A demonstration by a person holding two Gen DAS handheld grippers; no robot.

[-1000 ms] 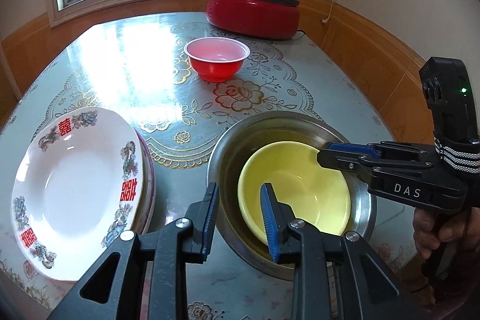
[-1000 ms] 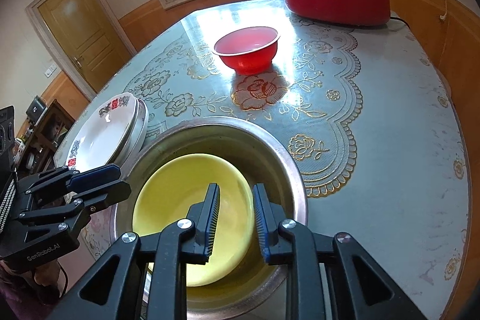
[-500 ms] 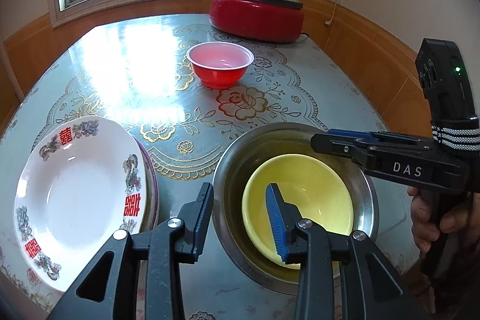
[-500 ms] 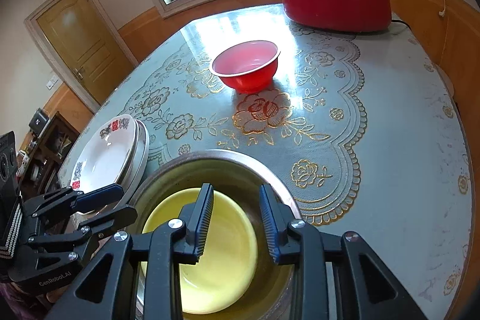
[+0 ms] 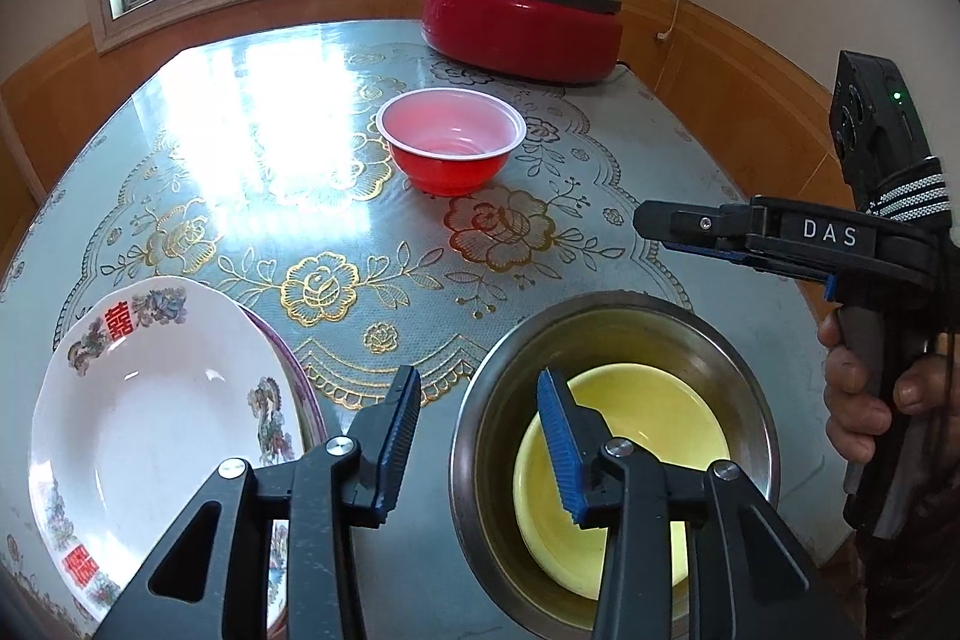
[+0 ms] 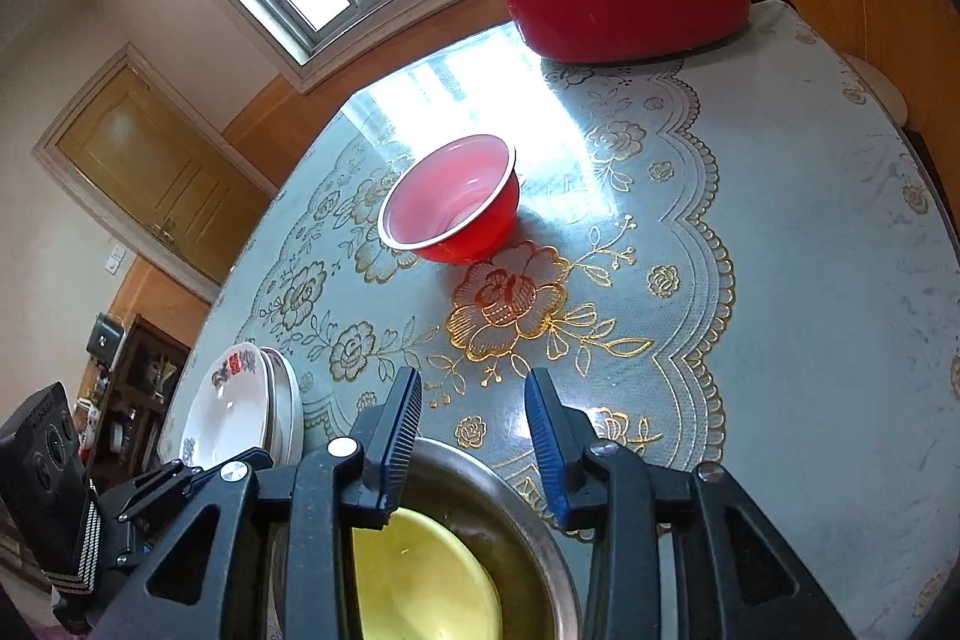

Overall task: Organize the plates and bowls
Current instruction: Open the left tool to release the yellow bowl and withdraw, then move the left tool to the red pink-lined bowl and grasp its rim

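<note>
We have drawn both grippers back from the yellow plastic bowl, nested in the steel basin below them; left gripper and right gripper have just been opening, released, nothing between.

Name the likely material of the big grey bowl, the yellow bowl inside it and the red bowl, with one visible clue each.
Big grey bowl: probably stainless steel, dull mirror sheen.
Yellow bowl: likely plastic or melamine, opaque, soft gloss.
Red bowl: seemingly thin plastic, light glows through its wall.
</note>
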